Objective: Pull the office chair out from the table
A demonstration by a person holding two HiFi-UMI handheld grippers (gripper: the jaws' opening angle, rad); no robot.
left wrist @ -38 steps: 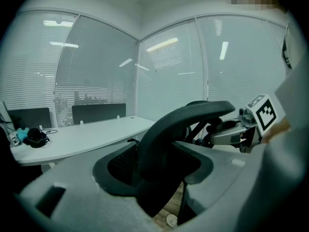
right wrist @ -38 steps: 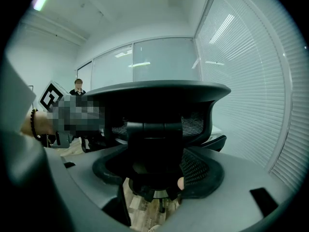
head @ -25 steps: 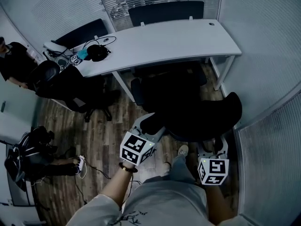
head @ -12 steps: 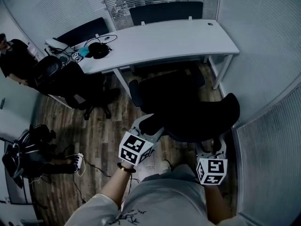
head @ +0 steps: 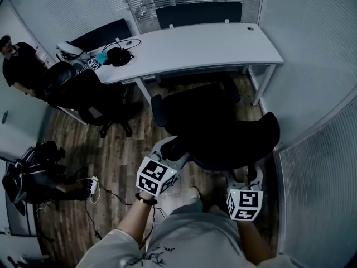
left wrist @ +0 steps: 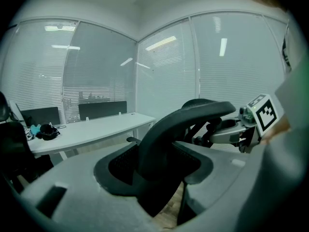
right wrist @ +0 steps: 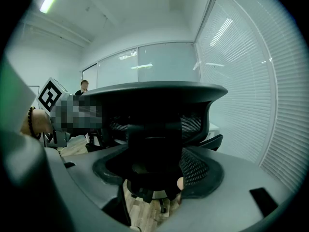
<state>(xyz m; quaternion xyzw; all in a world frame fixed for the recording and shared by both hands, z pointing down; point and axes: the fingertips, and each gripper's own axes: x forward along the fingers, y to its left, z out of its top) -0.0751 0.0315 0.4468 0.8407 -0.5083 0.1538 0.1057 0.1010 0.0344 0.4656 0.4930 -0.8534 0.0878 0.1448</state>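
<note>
Both tongs, my left gripper and right gripper, were clamped on the back of the office chair, mid-frame just below the table, so I judged the pull under way, next needing an even draw toward the lower edge.

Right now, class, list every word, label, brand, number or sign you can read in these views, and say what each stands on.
No words, numbers or brand names can be read in any view.
Cube on the left gripper: black-and-white square markers, no letters.
Cube on the right gripper: the same.
Small marker cube on the table: too small to read.
Office chair, gripped by both: no label visible.
</note>
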